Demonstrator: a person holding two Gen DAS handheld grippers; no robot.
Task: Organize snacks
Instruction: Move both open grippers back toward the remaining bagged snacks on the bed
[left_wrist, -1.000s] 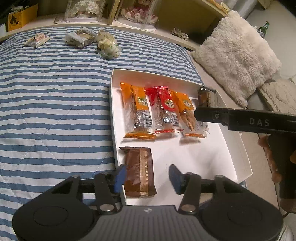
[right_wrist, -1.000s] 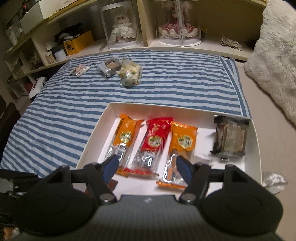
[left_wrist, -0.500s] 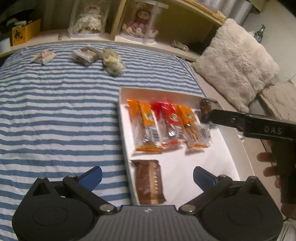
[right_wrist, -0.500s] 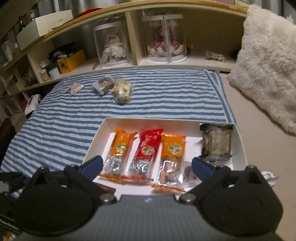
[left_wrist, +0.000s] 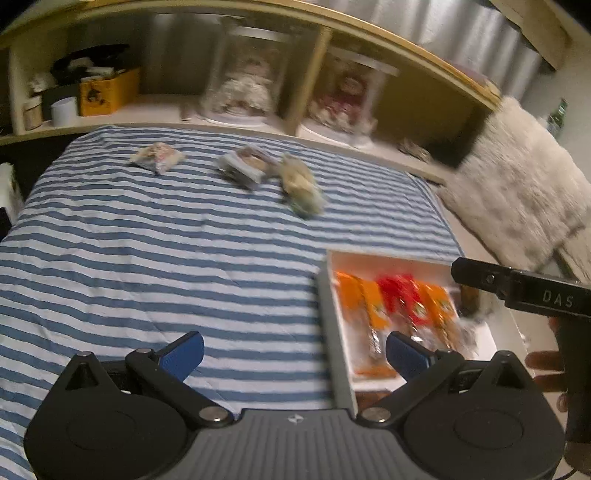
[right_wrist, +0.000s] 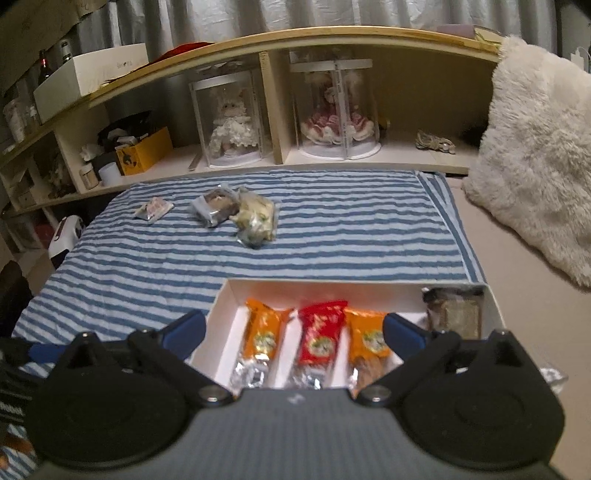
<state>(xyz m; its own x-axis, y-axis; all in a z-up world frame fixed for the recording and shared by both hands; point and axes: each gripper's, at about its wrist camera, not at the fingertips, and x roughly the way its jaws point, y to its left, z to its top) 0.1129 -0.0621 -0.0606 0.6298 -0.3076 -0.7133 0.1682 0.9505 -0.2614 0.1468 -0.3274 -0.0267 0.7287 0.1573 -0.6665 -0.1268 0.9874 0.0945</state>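
Observation:
A white box (right_wrist: 236, 291) on the striped blanket holds two orange snack bars (right_wrist: 263, 336), a red bar (right_wrist: 320, 339) between them, and a dark wrapped cake (right_wrist: 456, 312) at its right end. The box (left_wrist: 332, 317) also shows in the blurred left wrist view. Three loose snack packets lie far up the blanket: a small pale one (right_wrist: 153, 208), a grey one (right_wrist: 216, 203) and a yellowish one (right_wrist: 256, 219). My left gripper (left_wrist: 293, 352) is open and empty above the box's left edge. My right gripper (right_wrist: 293, 334) is open and empty over the box.
A wooden shelf (right_wrist: 280, 44) with two boxed dolls (right_wrist: 236, 122) runs behind the striped blanket (right_wrist: 332, 229). A fluffy white cushion (right_wrist: 539, 147) lies at the right. A yellow box (right_wrist: 142, 153) and jars sit on the shelf's left.
Both grippers opened wide and pulled back and up from the box. The left let go of the brown bar, which is now hidden below its body, and swung left over the blanket.

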